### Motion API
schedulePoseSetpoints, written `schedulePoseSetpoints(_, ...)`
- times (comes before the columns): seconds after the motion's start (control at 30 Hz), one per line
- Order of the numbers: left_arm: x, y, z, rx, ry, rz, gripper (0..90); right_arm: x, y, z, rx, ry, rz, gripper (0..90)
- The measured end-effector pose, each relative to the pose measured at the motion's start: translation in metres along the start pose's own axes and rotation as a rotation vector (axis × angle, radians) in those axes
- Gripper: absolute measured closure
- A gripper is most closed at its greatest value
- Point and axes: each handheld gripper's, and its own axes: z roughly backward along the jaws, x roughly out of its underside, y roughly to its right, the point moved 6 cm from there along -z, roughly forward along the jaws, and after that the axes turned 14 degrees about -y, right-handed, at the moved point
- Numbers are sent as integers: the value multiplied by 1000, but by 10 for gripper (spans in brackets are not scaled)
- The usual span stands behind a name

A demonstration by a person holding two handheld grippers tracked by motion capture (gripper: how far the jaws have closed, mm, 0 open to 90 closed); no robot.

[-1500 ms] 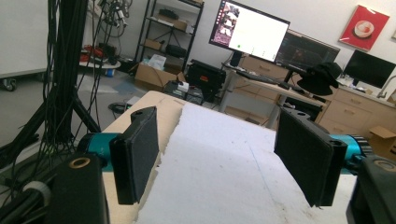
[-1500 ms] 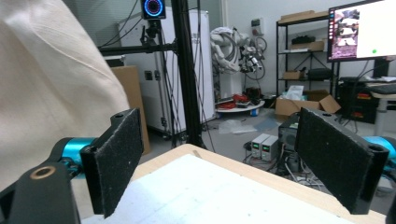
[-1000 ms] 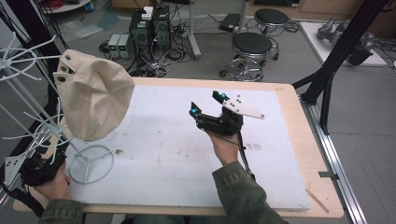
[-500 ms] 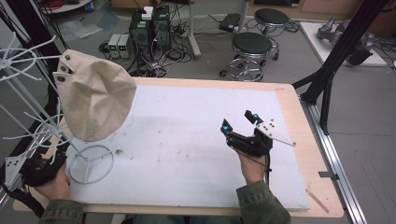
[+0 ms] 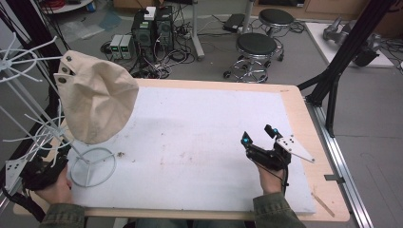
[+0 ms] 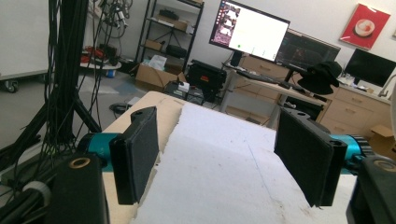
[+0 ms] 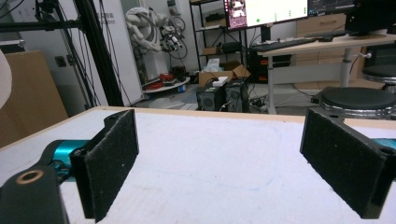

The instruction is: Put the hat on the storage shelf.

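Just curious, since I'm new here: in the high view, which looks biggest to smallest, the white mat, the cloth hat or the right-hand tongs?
1. White mat
2. Cloth hat
3. Right tongs, clearly smallest

Cloth, wire, wood and foam

Matt cream cloth cap (image 5: 97,102) on a white wire rack (image 5: 28,114); pale wood table (image 5: 313,142) under a scuffed white mat (image 5: 190,142); rough black pads (image 7: 109,158).

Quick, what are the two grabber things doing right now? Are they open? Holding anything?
Left gripper: open, jaws wide apart, holding nothing.
Right gripper: open, jaws wide apart, holding nothing.
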Motion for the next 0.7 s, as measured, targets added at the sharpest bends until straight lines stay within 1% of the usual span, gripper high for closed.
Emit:
schedulePoseSetpoints(0.07,0,0,0,0,-4,-3,307,3,4,3,-7,-21,-9,106)
schedulePoseSetpoints(0.1,0,0,0,0,-5,-7,307,4,6,5,-2,-20,-2,106)
schedulePoseSetpoints(0.17,1,0,1,-1,-7,-7,307,7,10,10,12,-17,7,106)
schedulePoseSetpoints(0.27,0,0,1,-1,-5,-8,308,13,18,17,41,-30,24,106)
schedulePoseSetpoints(0.33,0,1,1,0,2,-1,307,18,24,22,56,-41,13,106)
schedulePoseSetpoints(0.4,0,0,1,0,3,-3,307,21,29,26,68,-46,5,106)
schedulePoseSetpoints(0.47,0,0,1,-2,1,-2,308,24,34,30,79,-57,1,106)
schedulePoseSetpoints(0.5,0,0,1,-2,0,-2,307,24,35,32,83,-53,6,106)
schedulePoseSetpoints(0.57,0,-1,1,-4,-2,-5,307,26,39,36,103,-45,17,107)
schedulePoseSetpoints(0.63,0,-1,1,-5,-3,-6,307,30,43,38,126,-50,15,106)
schedulePoseSetpoints(0.7,1,-1,1,-5,-6,-10,307,35,48,40,162,-52,8,106)
